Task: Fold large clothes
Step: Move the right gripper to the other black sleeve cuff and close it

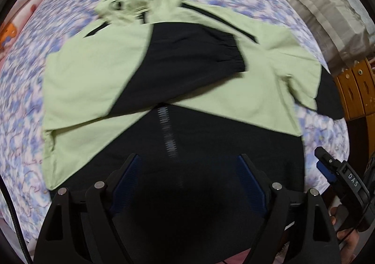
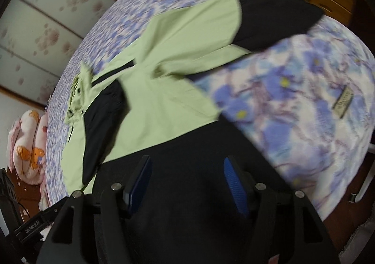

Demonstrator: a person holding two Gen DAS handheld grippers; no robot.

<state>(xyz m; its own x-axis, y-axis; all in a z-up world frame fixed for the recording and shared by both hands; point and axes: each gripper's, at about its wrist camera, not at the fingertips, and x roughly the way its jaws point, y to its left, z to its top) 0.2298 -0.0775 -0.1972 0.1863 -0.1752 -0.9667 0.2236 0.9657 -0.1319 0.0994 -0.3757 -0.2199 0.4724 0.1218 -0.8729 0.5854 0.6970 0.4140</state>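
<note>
Floral bed (image 1: 21, 104) carries the jacket (image 1: 98, 81); your left gripper (image 1: 188, 170) and right gripper (image 2: 186, 175) hover with fingers spread over its black hem.

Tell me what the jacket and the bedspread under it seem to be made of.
Jacket: thin woven synthetic, likely nylon or polyester, matte; it lies flat with crisp creases and a gathered elastic cuff.
Bedspread: soft printed cloth, probably cotton or a blend; blue floral print, no sheen. Blur leaves both uncertain.

Dim indoor light — motion blur throughout, fisheye-warped dark edges.
</note>
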